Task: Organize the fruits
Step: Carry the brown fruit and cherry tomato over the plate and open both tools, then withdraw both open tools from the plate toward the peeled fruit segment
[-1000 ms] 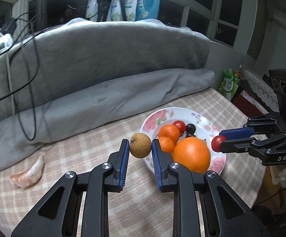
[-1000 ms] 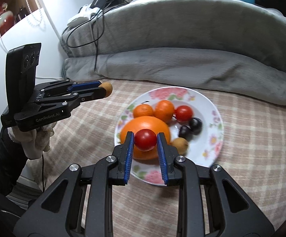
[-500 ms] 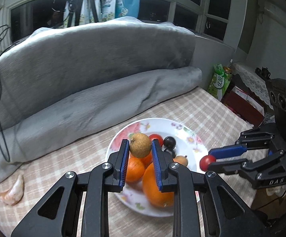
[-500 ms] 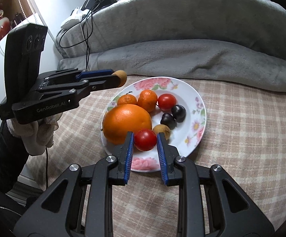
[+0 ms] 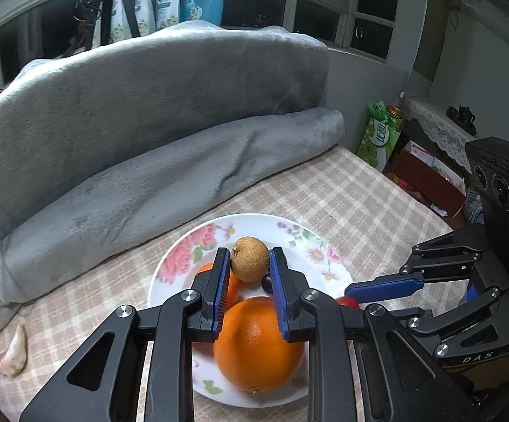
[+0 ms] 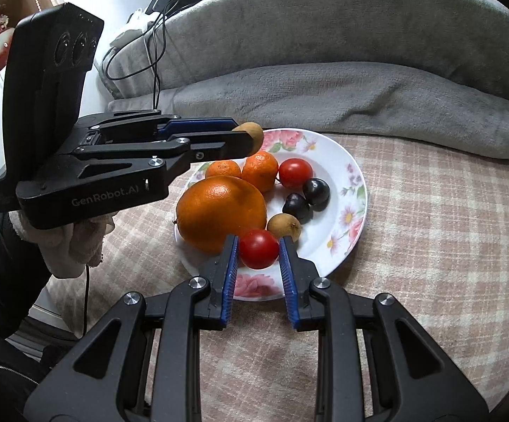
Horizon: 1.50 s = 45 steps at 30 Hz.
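Note:
My left gripper (image 5: pixel 249 263) is shut on a small brown round fruit (image 5: pixel 249 259) and holds it over the floral plate (image 5: pixel 191 256). In the right wrist view that same brown fruit (image 6: pixel 251 134) sits at the left gripper's tip above the plate's far left rim. My right gripper (image 6: pixel 258 250) is shut on a red cherry tomato (image 6: pixel 258 249) just above the near side of the plate (image 6: pixel 342 172). On the plate lie a big orange (image 6: pixel 221 212), two small mandarins (image 6: pixel 259 168), another tomato (image 6: pixel 295 173), two dark plums (image 6: pixel 316 191) and a second brown fruit (image 6: pixel 284 227).
A rolled grey blanket (image 5: pixel 141 161) runs along the far edge of the checked tablecloth (image 6: pixel 430 246). A peel scrap (image 5: pixel 13 350) lies at the left on the cloth. Cables (image 6: pixel 148 45) hang over the blanket. A green carton (image 5: pixel 377 133) stands beyond the table's right edge.
The left gripper carried the brown fruit sideways from the plate's left rim to over the plate. The right gripper, still holding the tomato, drew back slightly toward the plate's near rim.

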Each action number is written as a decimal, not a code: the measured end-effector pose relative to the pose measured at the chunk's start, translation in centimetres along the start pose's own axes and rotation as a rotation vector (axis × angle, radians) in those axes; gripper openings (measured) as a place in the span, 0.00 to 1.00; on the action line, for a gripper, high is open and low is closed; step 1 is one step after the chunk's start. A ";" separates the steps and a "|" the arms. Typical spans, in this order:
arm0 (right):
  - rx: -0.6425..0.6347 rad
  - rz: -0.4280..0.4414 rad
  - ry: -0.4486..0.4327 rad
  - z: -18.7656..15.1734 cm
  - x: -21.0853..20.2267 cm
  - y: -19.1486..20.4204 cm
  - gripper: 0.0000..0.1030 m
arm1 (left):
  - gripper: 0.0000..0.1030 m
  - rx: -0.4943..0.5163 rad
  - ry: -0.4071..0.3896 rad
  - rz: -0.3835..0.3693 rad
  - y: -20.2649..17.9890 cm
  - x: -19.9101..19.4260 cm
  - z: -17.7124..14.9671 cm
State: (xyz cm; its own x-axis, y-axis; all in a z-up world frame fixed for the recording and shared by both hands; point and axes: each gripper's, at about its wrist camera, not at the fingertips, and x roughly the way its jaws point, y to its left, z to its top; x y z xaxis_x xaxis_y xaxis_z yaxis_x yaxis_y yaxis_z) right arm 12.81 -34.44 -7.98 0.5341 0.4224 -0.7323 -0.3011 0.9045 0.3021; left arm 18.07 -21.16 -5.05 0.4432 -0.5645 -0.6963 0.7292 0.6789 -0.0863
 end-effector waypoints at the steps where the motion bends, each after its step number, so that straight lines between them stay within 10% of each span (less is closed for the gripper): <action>1: -0.001 0.000 0.001 0.0 0.1 0.0 0.24 | 0.21 0.002 0.000 -0.001 -0.1 0.0 0.0; 32: -0.021 -0.022 0.005 0.6 0.4 0.2 0.25 | 0.29 -0.036 -0.013 -0.010 0.5 -0.5 -0.1; 36: -0.030 -0.025 -0.007 0.7 0.1 0.4 0.57 | 0.35 -0.040 -0.016 -0.001 0.7 -0.9 -0.1; 45: -0.058 -0.039 -0.028 0.8 -0.6 1.2 0.74 | 0.54 -0.051 -0.038 0.006 1.0 -1.8 0.0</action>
State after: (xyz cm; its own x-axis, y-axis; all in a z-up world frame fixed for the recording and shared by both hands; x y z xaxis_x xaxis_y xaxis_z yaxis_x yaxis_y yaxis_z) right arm 12.73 -33.59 -6.69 0.5678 0.3892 -0.7254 -0.3243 0.9157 0.2375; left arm 18.00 -19.48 -3.91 0.4672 -0.5772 -0.6698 0.6996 0.7045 -0.1192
